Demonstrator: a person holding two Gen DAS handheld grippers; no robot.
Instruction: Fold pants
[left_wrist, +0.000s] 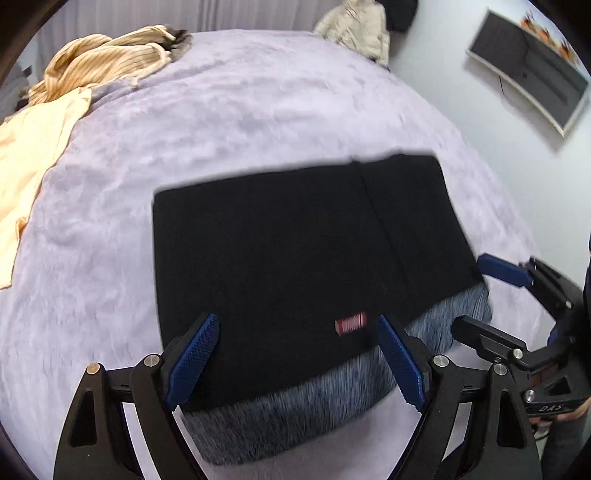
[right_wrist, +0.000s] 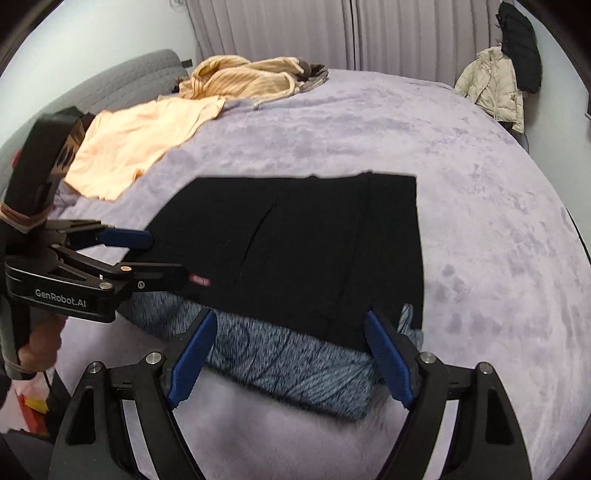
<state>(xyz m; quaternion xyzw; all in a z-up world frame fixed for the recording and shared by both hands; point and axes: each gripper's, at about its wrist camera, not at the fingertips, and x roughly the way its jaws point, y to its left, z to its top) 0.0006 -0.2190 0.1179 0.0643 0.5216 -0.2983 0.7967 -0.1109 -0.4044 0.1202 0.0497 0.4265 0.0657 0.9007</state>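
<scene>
The black pants lie folded into a flat rectangle on the lilac bed cover, a small red label near their front edge. They rest on a blue-grey mottled garment that sticks out at the front. My left gripper hovers open over the front left part of the pants, nothing between its blue pads. My right gripper stands open above the front right edge, also holding nothing.
A peach shirt and a striped beige garment lie at the bed's far left. A cream jacket and a dark coat hang at the back right. A dark screen is on the wall.
</scene>
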